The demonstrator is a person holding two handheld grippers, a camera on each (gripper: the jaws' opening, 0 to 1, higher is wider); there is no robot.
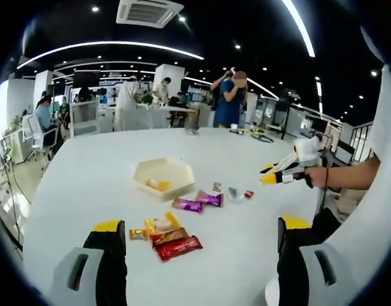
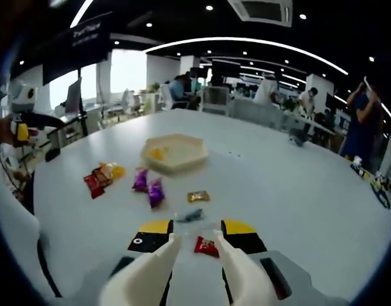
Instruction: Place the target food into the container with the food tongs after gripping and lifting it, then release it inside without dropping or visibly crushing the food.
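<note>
A cream hexagonal container (image 1: pixel 162 177) (image 2: pixel 175 152) sits mid-table with a yellow piece inside. Wrapped snacks lie around it: two purple ones (image 1: pixel 199 201) (image 2: pixel 148 185), a red and yellow pile (image 1: pixel 170 237) (image 2: pixel 101 178), a gold one (image 2: pixel 198 196) and a blue-grey one (image 2: pixel 190 215). My right gripper (image 2: pixel 195 234) (image 1: pixel 272 173) is shut on white food tongs (image 2: pixel 151 271). The tong tips stand apart on either side of a small red candy (image 2: pixel 207 245) (image 1: pixel 248 194). My left gripper (image 1: pixel 202 224) is wide open above the table with nothing between its jaws, just behind the red and yellow pile.
The white table (image 1: pixel 87 172) (image 2: pixel 297 191) is large and round-edged. A person's hand and sleeve (image 1: pixel 348 175) hold the right gripper at the table's side. Several people, desks and chairs stand in the office beyond the far edge.
</note>
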